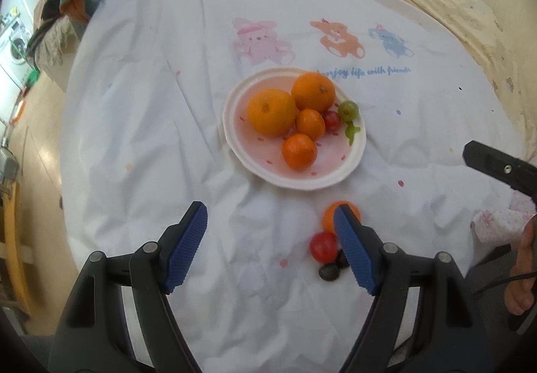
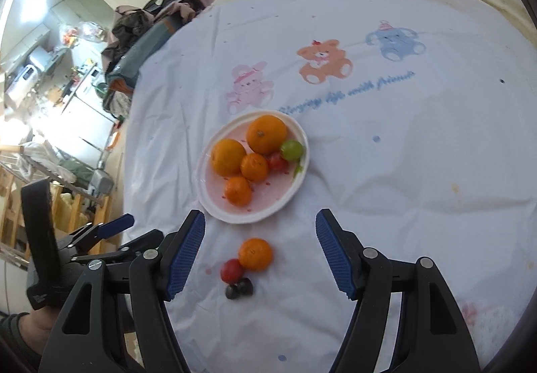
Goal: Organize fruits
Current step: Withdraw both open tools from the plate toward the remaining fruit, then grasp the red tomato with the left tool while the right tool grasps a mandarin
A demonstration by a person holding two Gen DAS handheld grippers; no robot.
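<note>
In the lower centre of the right wrist view, the right gripper (image 2: 260,254) hangs above four loose fruits on the white cloth (image 2: 419,205): a small orange (image 2: 255,254), a red fruit (image 2: 231,270) touching its lower left, and two dark fruits (image 2: 239,288) just below. Its jaws stand well apart, nothing between the pads. The left gripper (image 1: 270,247) is wide too and holds nothing, over bare cloth in its own view, the cluster by its right finger. The plate (image 2: 214,202), up and left of centre, already holds six fruits. My call: take the small orange first, descending straight over it so the neighbours don't roll. It's nearly round, no real long axis; its stem dimple faces up towards the camera.
</note>
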